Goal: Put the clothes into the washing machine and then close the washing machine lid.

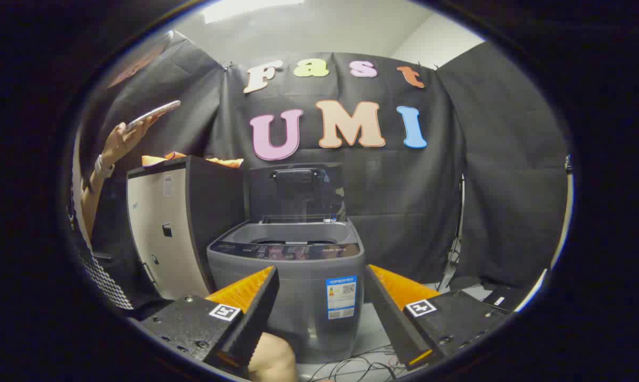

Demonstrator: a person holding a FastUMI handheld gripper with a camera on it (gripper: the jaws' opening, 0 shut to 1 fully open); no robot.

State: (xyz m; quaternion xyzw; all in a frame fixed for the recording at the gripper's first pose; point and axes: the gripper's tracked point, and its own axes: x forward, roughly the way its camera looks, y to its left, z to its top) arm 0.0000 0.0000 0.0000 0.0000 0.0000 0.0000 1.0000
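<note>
A grey top-loading washing machine [292, 286] stands straight ahead of me, beyond the fingers. Its lid [298, 193] is raised upright at the back, leaving the tub opening [292, 236] uncovered. Orange clothes [192, 158] lie on top of a tall cabinet [176, 228] to the left of the machine. My gripper [322, 307] is open, fingers spread wide in front of the machine's front panel, with nothing between them. It is well short of both the clothes and the lid.
A person stands left of the cabinet, a raised hand [120, 140] holding a phone [152, 114]. Cables [361, 366] lie on the floor below the machine. A stand [457, 239] and dark gear [489, 297] sit to the right against the black cloth wall.
</note>
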